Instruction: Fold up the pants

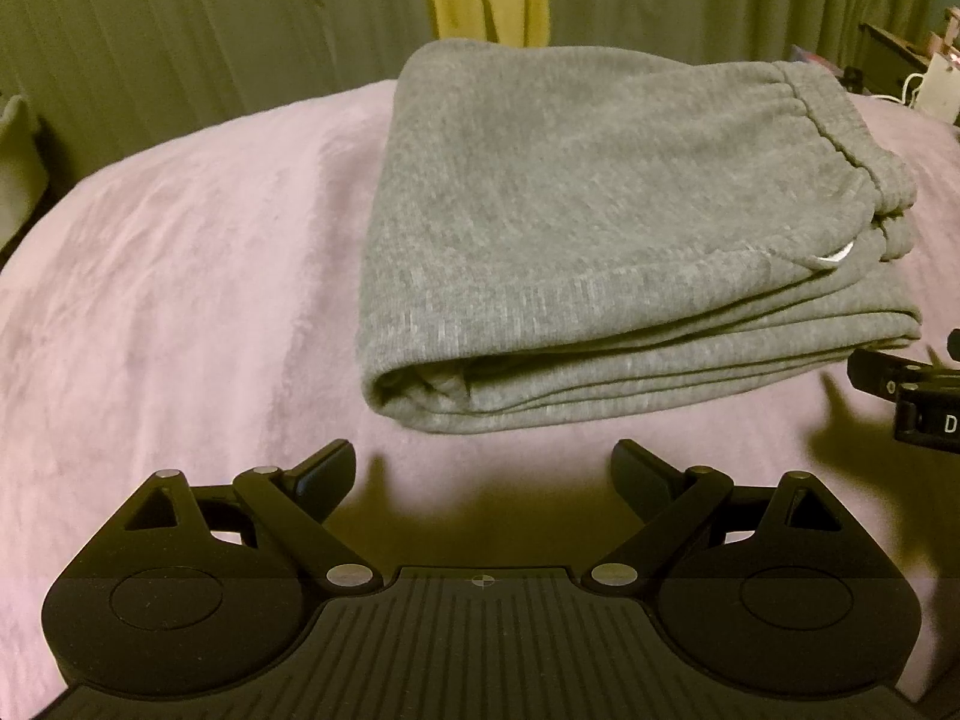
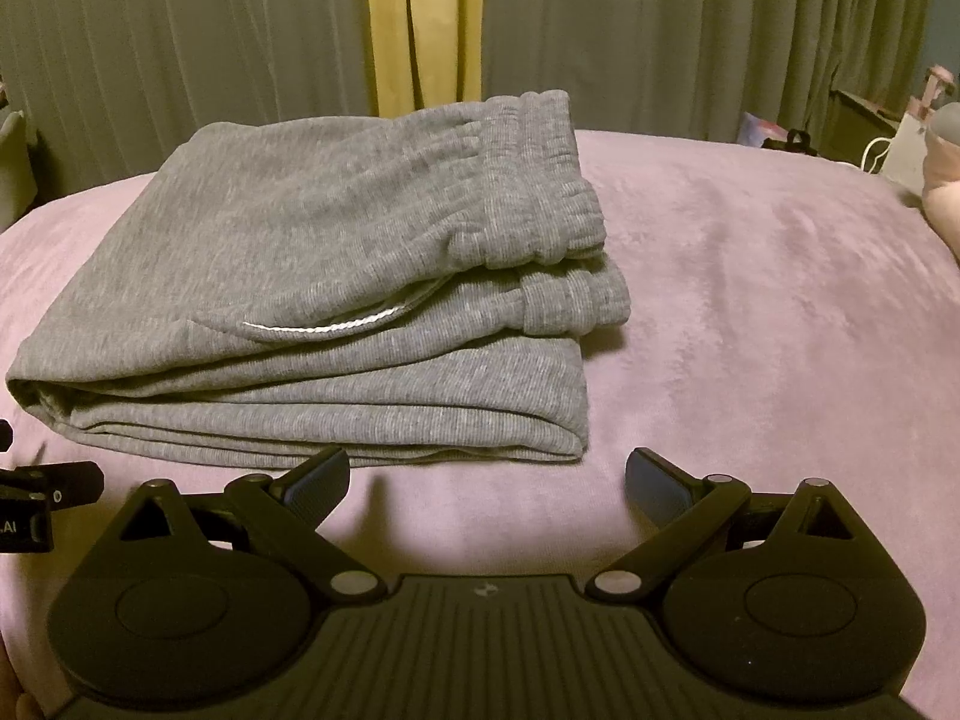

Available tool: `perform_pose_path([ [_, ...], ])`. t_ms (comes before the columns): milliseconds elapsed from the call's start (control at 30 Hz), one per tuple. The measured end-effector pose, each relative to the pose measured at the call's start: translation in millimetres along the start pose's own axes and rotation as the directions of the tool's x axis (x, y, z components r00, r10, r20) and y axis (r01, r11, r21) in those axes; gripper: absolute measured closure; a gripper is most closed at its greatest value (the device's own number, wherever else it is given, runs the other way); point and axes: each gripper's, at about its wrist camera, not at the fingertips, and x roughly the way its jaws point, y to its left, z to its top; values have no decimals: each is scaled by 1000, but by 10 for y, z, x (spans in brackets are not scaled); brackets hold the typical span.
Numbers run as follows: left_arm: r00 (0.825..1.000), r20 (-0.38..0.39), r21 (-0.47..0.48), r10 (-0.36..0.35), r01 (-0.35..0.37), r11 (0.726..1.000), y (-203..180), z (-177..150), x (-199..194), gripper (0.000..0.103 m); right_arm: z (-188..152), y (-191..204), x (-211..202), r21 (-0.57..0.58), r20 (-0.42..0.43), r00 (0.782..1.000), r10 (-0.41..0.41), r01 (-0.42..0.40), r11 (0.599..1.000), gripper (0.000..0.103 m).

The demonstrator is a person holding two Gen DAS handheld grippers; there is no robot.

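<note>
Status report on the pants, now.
Left tongs open, empty. Right tongs open, empty. Grey pants folded on pink blanket. Nothing in the way.

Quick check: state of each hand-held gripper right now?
Left hand-held gripper: open, holding nothing.
Right hand-held gripper: open, holding nothing; the folded pants lie untouched.

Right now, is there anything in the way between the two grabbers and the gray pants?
Nothing visible is. The left gripper and the right gripper are both open and empty, just short of the folded gray pants. Only bare pink blanket lies in the gap in front of each one.
</note>
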Motion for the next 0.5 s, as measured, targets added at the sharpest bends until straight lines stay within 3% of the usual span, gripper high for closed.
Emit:
perform_pose_path([
  [500, 1000, -1, 5, 4, -4, 1000, -12, 1, 4, 7, -4, 2, -2, 1, 0, 1000, 2, -2, 1000, 4],
])
